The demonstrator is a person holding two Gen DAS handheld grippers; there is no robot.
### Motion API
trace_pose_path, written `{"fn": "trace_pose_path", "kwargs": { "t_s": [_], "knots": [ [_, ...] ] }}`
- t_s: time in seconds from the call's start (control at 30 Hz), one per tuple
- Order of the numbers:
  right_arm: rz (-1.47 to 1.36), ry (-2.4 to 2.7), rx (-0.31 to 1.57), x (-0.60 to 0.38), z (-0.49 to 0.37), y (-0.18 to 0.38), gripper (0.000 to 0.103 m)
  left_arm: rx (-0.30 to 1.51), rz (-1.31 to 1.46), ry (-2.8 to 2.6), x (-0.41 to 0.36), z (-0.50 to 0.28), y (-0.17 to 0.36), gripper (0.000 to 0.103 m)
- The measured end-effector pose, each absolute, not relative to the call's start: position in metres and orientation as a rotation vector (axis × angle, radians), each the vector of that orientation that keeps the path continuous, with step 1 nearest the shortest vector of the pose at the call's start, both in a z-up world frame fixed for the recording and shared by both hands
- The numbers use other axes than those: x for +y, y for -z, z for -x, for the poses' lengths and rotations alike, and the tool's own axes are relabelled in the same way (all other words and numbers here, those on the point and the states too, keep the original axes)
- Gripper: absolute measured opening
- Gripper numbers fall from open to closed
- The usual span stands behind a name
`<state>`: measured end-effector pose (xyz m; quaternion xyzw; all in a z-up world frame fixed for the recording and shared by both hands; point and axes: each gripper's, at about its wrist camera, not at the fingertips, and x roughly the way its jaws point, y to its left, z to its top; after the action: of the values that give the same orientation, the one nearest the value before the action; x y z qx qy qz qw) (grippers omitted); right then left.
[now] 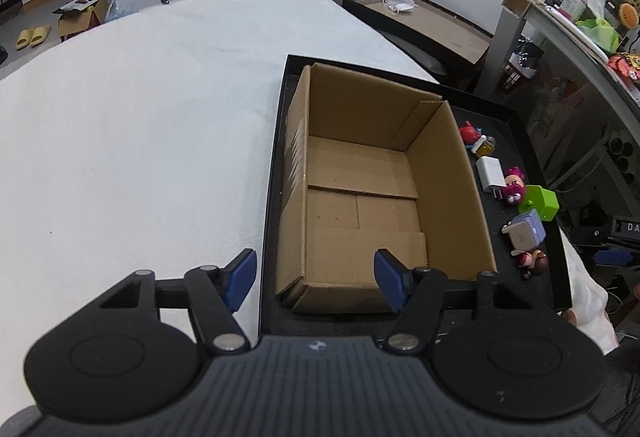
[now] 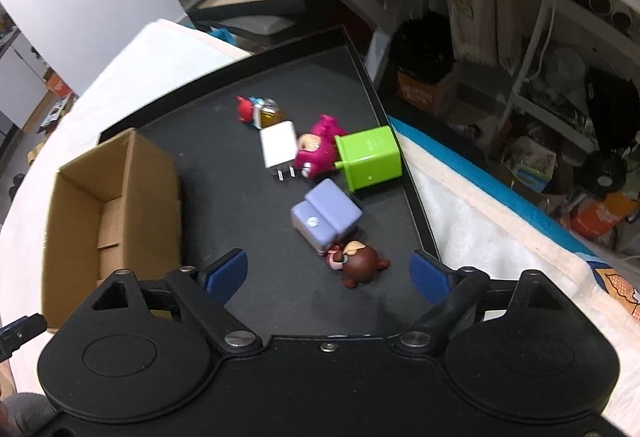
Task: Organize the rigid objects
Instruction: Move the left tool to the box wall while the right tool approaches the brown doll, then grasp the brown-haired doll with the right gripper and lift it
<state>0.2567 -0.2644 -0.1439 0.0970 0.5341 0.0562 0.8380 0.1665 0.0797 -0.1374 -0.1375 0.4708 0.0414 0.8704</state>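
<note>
An open, empty cardboard box (image 1: 360, 189) stands in a black tray (image 1: 536, 173); it also shows in the right wrist view (image 2: 112, 197). To the box's right on the tray (image 2: 224, 177) lie a brown figurine (image 2: 360, 263), a lilac charger (image 2: 326, 217), a green cube (image 2: 370, 157), a magenta figurine (image 2: 318, 149), a white charger (image 2: 280, 149) and a red toy with a small bottle (image 2: 258, 111). My left gripper (image 1: 316, 279) is open and empty above the box's near left corner. My right gripper (image 2: 328, 277) is open and empty, just short of the brown figurine.
The tray sits on a white cloth-covered table (image 1: 140, 117). A low black side table (image 1: 424, 25) with a cup stands behind. Cluttered shelves (image 2: 540, 97) lie to the right past the table edge.
</note>
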Motion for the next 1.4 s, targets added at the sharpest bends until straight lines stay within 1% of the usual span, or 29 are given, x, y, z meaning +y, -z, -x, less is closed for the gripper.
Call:
{"fn": "trace_pose_path", "kwargs": {
  "t_s": [0.17, 0.23, 0.3, 0.43, 0.57, 0.63, 0.67, 0.7, 0.73, 0.77, 0.8, 0.9, 1.4],
  "knots": [
    [-0.174, -0.094, 1.186, -0.26, -0.27, 0.163, 0.085, 1.006, 0.284, -0.092, 0.081, -0.173, 0.15, 0.059],
    [-0.172, -0.091, 1.205, -0.259, -0.273, 0.171, 0.082, 1.004, 0.286, -0.093, 0.082, -0.174, 0.154, 0.059],
    [-0.148, -0.079, 1.228, -0.256, -0.275, 0.179, 0.08, 1.003, 0.292, -0.096, 0.083, -0.175, 0.157, 0.056],
    [-0.13, -0.063, 1.267, -0.254, -0.282, 0.192, 0.079, 0.996, 0.304, -0.101, 0.086, -0.177, 0.162, 0.052],
    [-0.103, -0.041, 1.289, -0.251, -0.289, 0.206, 0.078, 0.988, 0.312, -0.093, 0.087, -0.179, 0.167, 0.045],
    [-0.088, -0.038, 1.307, -0.248, -0.292, 0.212, 0.071, 0.981, 0.32, -0.09, 0.088, -0.179, 0.168, 0.042],
    [-0.081, -0.04, 1.317, -0.247, -0.294, 0.216, 0.07, 0.979, 0.322, -0.093, 0.088, -0.179, 0.168, 0.039],
    [-0.075, -0.042, 1.325, -0.246, -0.295, 0.219, 0.065, 0.977, 0.325, -0.097, 0.088, -0.178, 0.168, 0.034],
    [-0.07, -0.041, 1.331, -0.246, -0.296, 0.222, 0.058, 0.975, 0.329, -0.101, 0.088, -0.178, 0.168, 0.031],
    [-0.069, -0.041, 1.336, -0.246, -0.296, 0.223, 0.054, 0.972, 0.336, -0.103, 0.088, -0.177, 0.168, 0.026],
    [-0.074, -0.046, 1.343, -0.247, -0.296, 0.225, 0.045, 0.969, 0.339, -0.103, 0.088, -0.176, 0.167, 0.022],
    [-0.079, -0.052, 1.353, -0.247, -0.296, 0.227, 0.027, 0.953, 0.325, -0.106, 0.087, -0.174, 0.163, 0.014],
    [-0.207, -0.175, 1.279, -0.248, -0.284, 0.206, 0.026, 0.921, 0.32, -0.107, 0.086, -0.167, 0.153, 0.009]
  ]
}}
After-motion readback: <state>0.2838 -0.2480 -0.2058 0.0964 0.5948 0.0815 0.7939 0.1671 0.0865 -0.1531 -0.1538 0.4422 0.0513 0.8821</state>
